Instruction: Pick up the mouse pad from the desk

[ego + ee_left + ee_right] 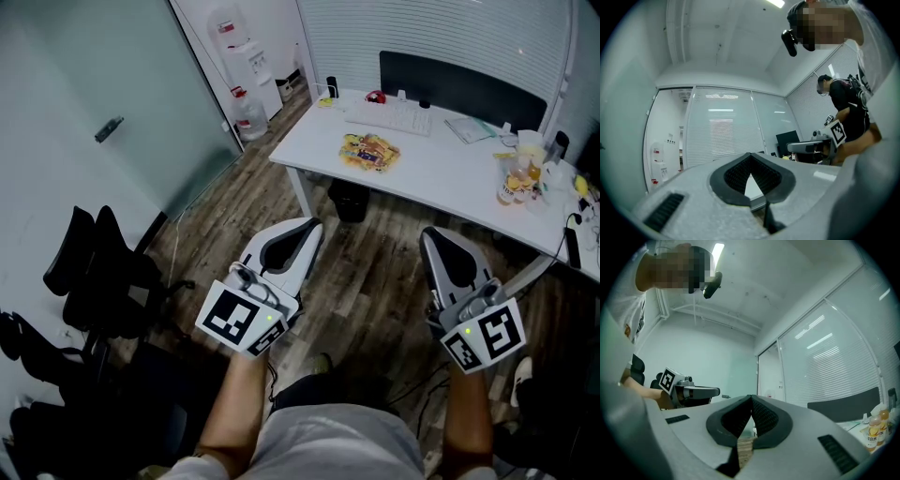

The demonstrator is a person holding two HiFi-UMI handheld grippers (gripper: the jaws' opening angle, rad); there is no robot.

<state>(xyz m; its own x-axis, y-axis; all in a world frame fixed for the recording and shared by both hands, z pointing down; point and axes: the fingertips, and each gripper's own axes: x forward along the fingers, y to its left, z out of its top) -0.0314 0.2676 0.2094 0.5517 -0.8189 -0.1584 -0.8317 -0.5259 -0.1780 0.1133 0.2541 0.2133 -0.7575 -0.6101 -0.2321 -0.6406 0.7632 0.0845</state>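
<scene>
Mouse pad [370, 152] flat on bench [441, 183], upper middle of frame, long axis left-right. Left gripper [312, 226] and right gripper [430, 233]: jaws pressed together, empty.

The desk [441, 183] has a smooth, matt white top. Beneath it, the floor [375, 272] is wood-look planking, streaked brown and grey, with a faint sheen. The left tool [312, 225] and the right tool [429, 234] both have pale grey plastic shells, finely speckled and matt. Their pads [736, 176] are black, ribbed and rubbery-looking. The mouse pad [370, 152], near the desk's front edge, carries a bright, colourful print. The wall [84, 141] at the side is frosted glass, smooth and softly reflective.
</scene>
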